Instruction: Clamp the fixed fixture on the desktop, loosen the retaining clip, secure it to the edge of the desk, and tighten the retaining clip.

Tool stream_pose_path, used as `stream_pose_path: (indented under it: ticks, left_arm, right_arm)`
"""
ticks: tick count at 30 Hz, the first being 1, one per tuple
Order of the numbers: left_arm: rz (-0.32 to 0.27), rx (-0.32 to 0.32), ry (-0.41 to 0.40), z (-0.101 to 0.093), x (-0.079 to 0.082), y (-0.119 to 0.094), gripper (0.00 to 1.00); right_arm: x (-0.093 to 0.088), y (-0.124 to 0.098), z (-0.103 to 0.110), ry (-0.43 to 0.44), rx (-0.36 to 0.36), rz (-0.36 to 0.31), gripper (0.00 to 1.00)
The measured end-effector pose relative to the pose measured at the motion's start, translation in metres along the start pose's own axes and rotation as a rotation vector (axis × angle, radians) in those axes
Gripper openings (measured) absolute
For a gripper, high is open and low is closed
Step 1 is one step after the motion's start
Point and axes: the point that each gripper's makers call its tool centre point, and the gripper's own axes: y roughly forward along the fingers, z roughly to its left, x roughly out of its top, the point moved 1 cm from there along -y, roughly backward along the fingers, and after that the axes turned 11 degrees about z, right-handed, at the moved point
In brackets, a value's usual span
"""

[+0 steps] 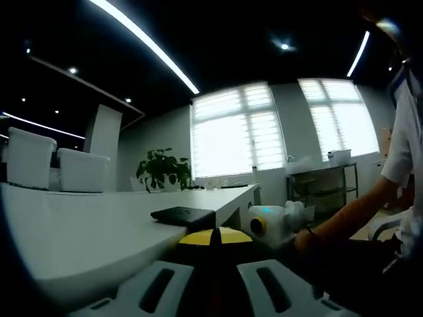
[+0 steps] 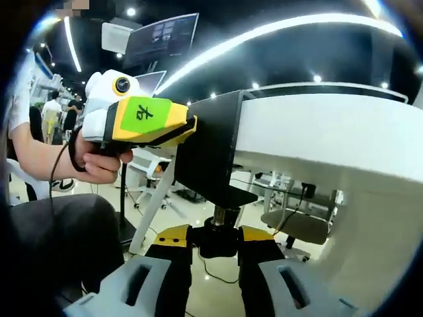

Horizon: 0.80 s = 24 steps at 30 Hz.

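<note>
Here the fixture (image 2: pixel 211 152), a black C-shaped bracket, is already seated over the edge of the white desk (image 2: pixel 317 125). Its upper plate lies flat on the desktop and its lower arm reaches under the slab. In the left gripper view the same plate (image 1: pixel 184 215) shows as a dark slab at the near right corner of the desk (image 1: pixel 79 231), with a potted plant (image 1: pixel 163 170) and bright windows far behind.

Progress, as judged from this placement: picking up, loosening and hooking onto the edge appear done. Tightening looks to be the step in hand, and whether the screw already bears on the underside of the desk cannot be told.

The right gripper (image 2: pixel 221 239) points upward beneath the bracket. Its yellow-padded jaws stand narrow, closed on either side of the retaining clip (image 2: pixel 223 232), the dark knob on the threaded stem below the lower arm.

The left gripper (image 2: pixel 192 127), carried in a person's hand (image 2: pixel 99 165), comes in from the left. Its yellow jaws meet the outer upright face of the bracket and appear pinched on its edge, steadying it. From that tool's own view the jaw tips (image 1: pixel 213 238) sit almost together, just near of the plate.
</note>
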Motion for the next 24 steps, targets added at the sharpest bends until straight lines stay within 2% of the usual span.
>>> stream_pose_path:
  ticks: [4,6,8,9,10,13,14,16,17,20,21,23,24]
  left_arm:
    - [0.001,0.0,-0.001,0.0,0.0,0.0,0.03]
    - [0.002,-0.004,-0.002,0.0,0.001,0.0,0.03]
    - [0.002,-0.005,-0.005,0.001,0.001,0.0,0.03]
    - [0.001,-0.006,-0.005,0.001,0.001,0.0,0.03]
    - [0.0,-0.006,-0.005,0.001,0.001,0.0,0.03]
    - [-0.001,-0.006,-0.005,0.001,0.001,0.001,0.03]
    - [-0.002,-0.006,-0.006,0.001,0.001,0.001,0.03]
    - [0.005,-0.002,-0.004,0.002,0.001,0.002,0.03]
    - [0.005,-0.005,0.02,0.001,0.001,0.002,0.03]
    - [0.014,-0.001,0.005,0.002,0.002,0.001,0.03]
    - [0.015,-0.001,0.021,0.002,0.001,0.001,0.03]
    - [0.014,0.001,0.013,0.002,0.001,0.001,0.03]
    - [0.014,0.001,0.013,0.002,0.002,0.001,0.03]
  right_arm:
    - [-0.006,-0.003,-0.002,0.014,-0.058,0.0,0.3]
    - [-0.02,-0.008,-0.007,0.029,-0.124,0.038,0.37]
    - [-0.033,-0.015,-0.004,0.083,-0.168,0.047,0.39]
    - [-0.039,-0.021,-0.003,0.119,-0.213,0.044,0.41]
    - [-0.041,-0.023,-0.001,0.127,-0.221,0.043,0.41]
    - [-0.051,-0.039,0.01,0.133,-0.341,0.064,0.42]
    - [-0.045,-0.039,0.011,0.148,-0.383,0.027,0.41]
    - [-0.042,-0.041,0.011,0.117,-0.476,0.107,0.42]
    - [-0.035,-0.043,0.011,0.159,-0.524,0.084,0.4]
    - [-0.021,-0.044,0.024,0.266,-0.56,0.036,0.4]
    - [-0.021,-0.043,0.029,0.24,-0.563,0.055,0.4]
    - [-0.024,-0.048,0.03,0.192,-0.611,0.098,0.41]
    - [-0.025,-0.05,0.031,0.194,-0.629,0.098,0.41]
